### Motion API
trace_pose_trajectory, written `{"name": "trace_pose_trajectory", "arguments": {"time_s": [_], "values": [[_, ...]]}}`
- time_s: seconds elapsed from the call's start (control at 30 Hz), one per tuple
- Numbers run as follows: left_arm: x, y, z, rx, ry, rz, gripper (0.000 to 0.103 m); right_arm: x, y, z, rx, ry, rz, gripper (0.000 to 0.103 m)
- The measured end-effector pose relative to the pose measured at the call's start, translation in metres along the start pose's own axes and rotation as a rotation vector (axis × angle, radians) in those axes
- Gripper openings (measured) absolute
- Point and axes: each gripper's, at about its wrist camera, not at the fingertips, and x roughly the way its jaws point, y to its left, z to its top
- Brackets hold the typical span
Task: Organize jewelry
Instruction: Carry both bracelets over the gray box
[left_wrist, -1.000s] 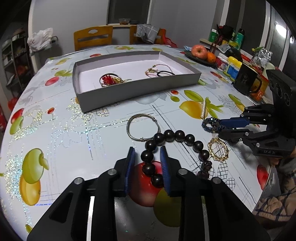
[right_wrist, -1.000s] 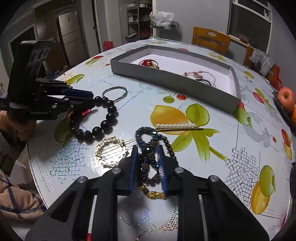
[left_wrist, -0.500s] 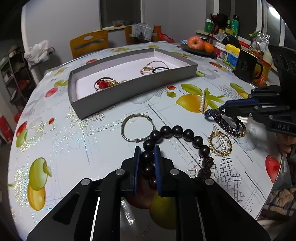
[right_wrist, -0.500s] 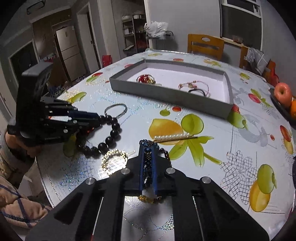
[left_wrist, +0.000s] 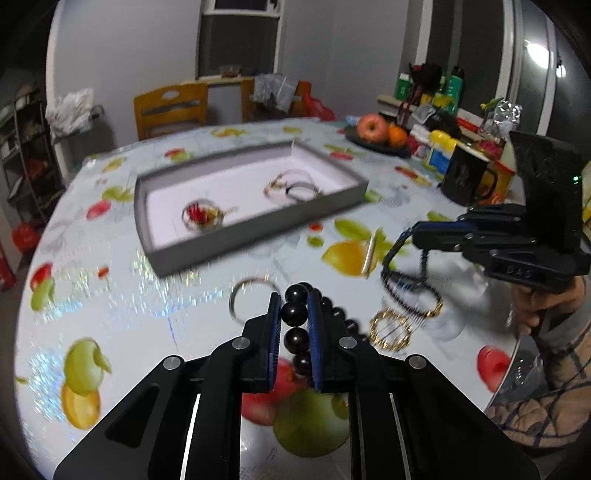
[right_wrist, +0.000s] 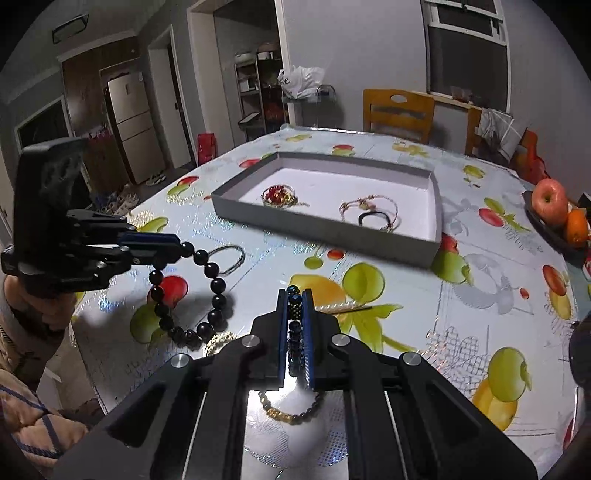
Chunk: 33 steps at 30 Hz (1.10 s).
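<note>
My left gripper (left_wrist: 294, 306) is shut on a black bead bracelet (left_wrist: 293, 314) and holds it lifted above the table; it hangs from the left gripper (right_wrist: 173, 249) in the right wrist view (right_wrist: 218, 284). My right gripper (right_wrist: 294, 295) is shut on a dark blue beaded bracelet (right_wrist: 294, 301), also lifted; it dangles from the right gripper (left_wrist: 417, 236) in the left wrist view (left_wrist: 410, 291). The grey jewelry tray (left_wrist: 255, 225) (right_wrist: 332, 225) lies beyond, holding a red bracelet (right_wrist: 279, 195) and thin bangles (right_wrist: 373, 212).
A silver ring bangle (left_wrist: 255, 295), a gold hair clip (left_wrist: 391, 330) and a pearl hair pin (left_wrist: 369, 251) lie on the fruit-print tablecloth. A fruit plate (left_wrist: 380, 131), black mug (left_wrist: 465, 181) and bottles stand at the right. Chairs stand behind the table.
Both grippers closed on their bracelets and lifted them off the table. Both bracelets now hang in the air.
</note>
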Motion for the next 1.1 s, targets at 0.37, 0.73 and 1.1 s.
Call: {"name": "trace_pose_trajectory", "arguments": {"time_s": [0.37,0.73,1.1], "values": [[-0.016,0.0,0.037,0.036,-0.075,0.012,0.015,-0.012,-0.003,0.026,-0.015,-0.061,-0.024,0.007],[-0.015,0.009,0.071,0.047,-0.121,0.018,0.015,-0.009,-0.012,0.054,-0.02,-0.101,-0.027,0.007],[-0.004,0.023,0.104,0.044,-0.147,0.027,0.015,0.003,-0.03,0.083,-0.014,-0.115,-0.039,0.007]]}}
